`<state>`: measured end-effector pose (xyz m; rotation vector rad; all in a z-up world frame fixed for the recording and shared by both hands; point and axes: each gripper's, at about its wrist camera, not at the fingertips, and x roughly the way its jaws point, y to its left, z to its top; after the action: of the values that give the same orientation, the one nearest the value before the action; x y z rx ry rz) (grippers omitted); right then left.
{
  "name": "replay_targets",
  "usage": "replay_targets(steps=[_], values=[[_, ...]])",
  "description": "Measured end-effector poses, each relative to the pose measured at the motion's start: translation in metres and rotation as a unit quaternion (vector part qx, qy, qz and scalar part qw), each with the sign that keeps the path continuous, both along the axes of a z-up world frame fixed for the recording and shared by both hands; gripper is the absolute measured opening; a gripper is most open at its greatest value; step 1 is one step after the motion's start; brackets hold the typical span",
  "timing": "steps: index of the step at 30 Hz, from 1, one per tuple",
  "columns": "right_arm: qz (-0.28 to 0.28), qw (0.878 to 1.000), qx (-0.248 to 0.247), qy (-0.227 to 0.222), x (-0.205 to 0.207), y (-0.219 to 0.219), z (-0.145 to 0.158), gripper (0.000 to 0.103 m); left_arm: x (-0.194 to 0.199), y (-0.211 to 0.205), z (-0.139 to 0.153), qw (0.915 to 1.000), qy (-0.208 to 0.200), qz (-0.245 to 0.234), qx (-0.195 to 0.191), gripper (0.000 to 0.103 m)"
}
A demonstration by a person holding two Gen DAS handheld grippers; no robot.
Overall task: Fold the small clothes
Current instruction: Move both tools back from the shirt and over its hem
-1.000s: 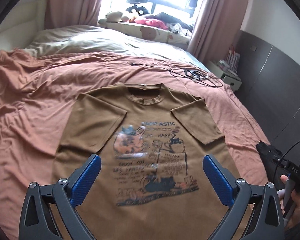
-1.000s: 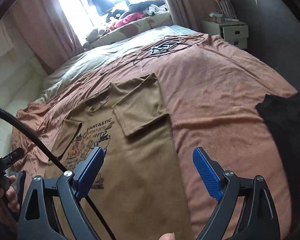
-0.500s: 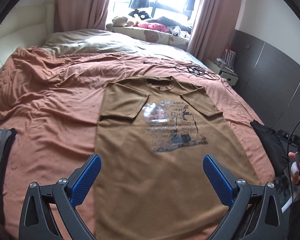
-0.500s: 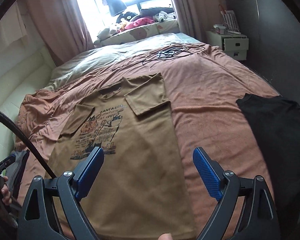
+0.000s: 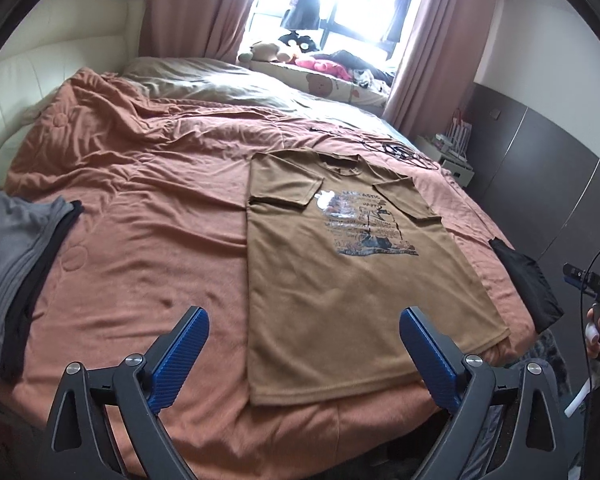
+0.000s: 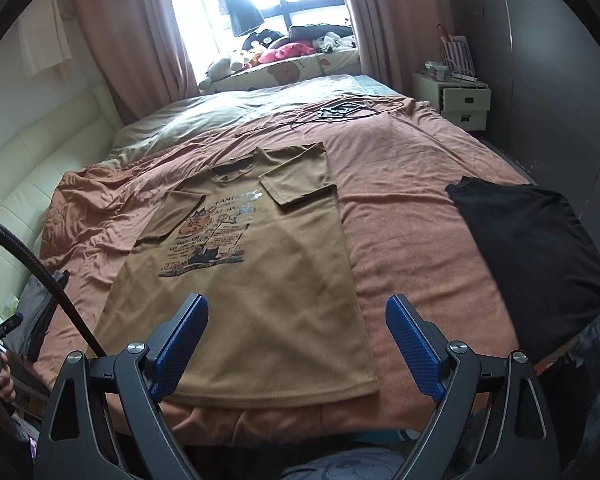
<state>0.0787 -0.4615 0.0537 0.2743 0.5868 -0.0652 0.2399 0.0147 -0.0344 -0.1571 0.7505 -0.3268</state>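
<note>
A brown T-shirt (image 5: 340, 280) with a printed cartoon on its chest lies flat, face up, on the rust-coloured bedspread (image 5: 148, 216), both sleeves folded in over the body. Its hem runs along the near edge of the bed. My left gripper (image 5: 302, 344) is open and empty, held above the hem's left part. In the right wrist view the same T-shirt (image 6: 252, 288) lies ahead, and my right gripper (image 6: 298, 332) is open and empty over the hem's right corner. Neither gripper touches the cloth.
A black garment (image 6: 532, 248) lies at the bed's right edge. A stack of grey and black folded clothes (image 5: 16, 264) sits at the left edge. Black cables (image 6: 340, 112) lie near the pillows. A white bedside cabinet (image 6: 460, 100) stands at the far right.
Both grippers have pulled back toward the foot of the bed and away from the T-shirt, so the whole shirt and both side piles now show. The shirt itself has not moved.
</note>
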Motion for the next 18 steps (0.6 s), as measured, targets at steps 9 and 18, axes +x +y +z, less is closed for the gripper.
replay_targets(steps=[9,18], values=[[0.003,1.0,0.022,0.005,-0.027,-0.012,-0.033,0.09,-0.036,0.034,-0.019,0.9995,0.018,0.01,-0.023,0.079],[0.001,0.997,0.066,0.03,-0.014,-0.032,-0.078,0.075,-0.024,0.057,-0.066,0.9944,0.072,0.038,-0.069,0.053]])
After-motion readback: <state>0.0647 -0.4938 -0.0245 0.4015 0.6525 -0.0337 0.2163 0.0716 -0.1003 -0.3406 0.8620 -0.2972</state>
